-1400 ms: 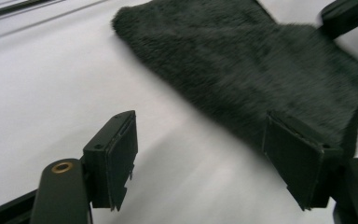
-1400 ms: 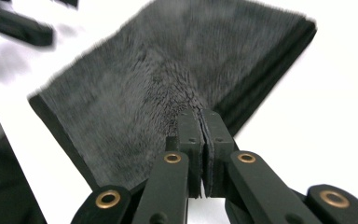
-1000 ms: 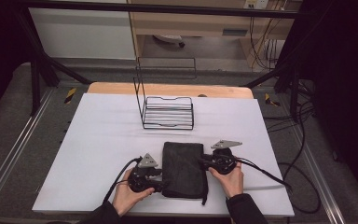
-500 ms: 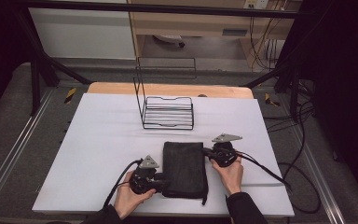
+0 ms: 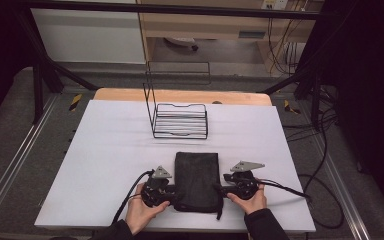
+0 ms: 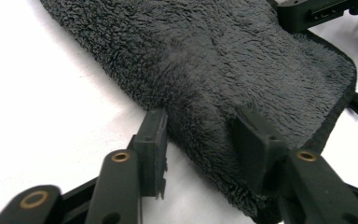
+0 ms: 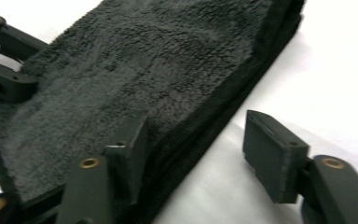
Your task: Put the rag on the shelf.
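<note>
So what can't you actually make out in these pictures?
- How many layers the folded black towel has: its fuzzy pile blurs the edge in the right gripper view.
- What lies under the towel: the cloth covers it.
- The towel's near corner in the left gripper view: cut off by the jaws.
- The wire rack: too small for detail in the high view.

In the left gripper view, the folded towel [image 6: 223, 70] runs past the top edge, far end unseen.
</note>
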`<state>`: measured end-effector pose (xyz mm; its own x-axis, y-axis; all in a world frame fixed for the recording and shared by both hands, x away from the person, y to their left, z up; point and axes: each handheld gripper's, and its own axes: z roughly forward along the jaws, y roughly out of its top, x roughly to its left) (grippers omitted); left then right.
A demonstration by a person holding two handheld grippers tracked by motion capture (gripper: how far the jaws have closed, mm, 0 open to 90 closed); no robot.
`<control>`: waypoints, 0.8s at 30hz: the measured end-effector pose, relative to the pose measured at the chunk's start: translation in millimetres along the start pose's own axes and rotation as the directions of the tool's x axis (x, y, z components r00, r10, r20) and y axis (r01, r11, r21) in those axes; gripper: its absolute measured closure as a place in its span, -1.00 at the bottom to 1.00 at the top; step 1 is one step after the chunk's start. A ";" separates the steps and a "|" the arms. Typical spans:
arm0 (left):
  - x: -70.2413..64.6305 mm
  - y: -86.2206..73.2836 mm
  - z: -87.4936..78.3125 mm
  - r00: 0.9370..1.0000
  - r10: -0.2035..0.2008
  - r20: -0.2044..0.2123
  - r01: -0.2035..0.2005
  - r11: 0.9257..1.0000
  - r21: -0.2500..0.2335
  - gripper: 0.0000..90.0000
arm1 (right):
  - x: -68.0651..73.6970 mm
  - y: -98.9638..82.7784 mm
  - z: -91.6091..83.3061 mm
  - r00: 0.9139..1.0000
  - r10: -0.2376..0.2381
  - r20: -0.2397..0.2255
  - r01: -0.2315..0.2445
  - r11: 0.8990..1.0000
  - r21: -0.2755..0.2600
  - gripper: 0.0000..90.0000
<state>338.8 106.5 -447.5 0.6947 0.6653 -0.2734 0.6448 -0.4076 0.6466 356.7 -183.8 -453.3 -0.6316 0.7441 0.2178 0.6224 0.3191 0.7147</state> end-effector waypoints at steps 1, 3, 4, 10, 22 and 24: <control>-0.3 0.2 -0.2 1.000 -0.012 0.004 0.012 1.000 0.008 0.37 | 0.0 -0.5 1.7 1.000 0.005 -0.012 -0.005 1.000 0.004 0.04; 0.5 0.7 0.1 0.999 -0.032 0.016 0.032 0.999 0.013 0.47 | 1.5 -0.9 3.0 1.000 0.012 -0.019 -0.012 1.000 -0.002 0.12; 0.9 0.8 0.2 0.999 -0.045 0.019 0.044 0.999 0.013 0.58 | 1.5 -0.9 3.8 0.999 0.018 -0.029 -0.018 1.000 -0.001 0.23; 3.6 1.2 -2.0 0.997 -0.067 0.036 0.066 0.998 0.014 0.78 | 1.1 3.4 5.5 0.995 0.084 -0.062 -0.083 0.996 0.022 0.69; 8.0 -11.2 -34.8 1.000 -0.014 -0.003 0.014 1.000 0.026 0.81 | 21.4 12.6 13.7 0.992 0.048 -0.113 -0.047 0.999 0.011 0.77; 10.2 -16.9 -40.1 1.000 -0.010 -0.010 0.010 0.999 0.033 0.80 | 30.7 15.2 19.4 0.990 0.036 -0.136 -0.034 0.999 0.015 0.77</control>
<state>322.2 145.3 -432.6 0.6849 0.6757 -0.2726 0.6621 -0.4210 0.6200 355.8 -144.8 -448.6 -0.6658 0.6685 0.3314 0.6506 0.3026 0.6966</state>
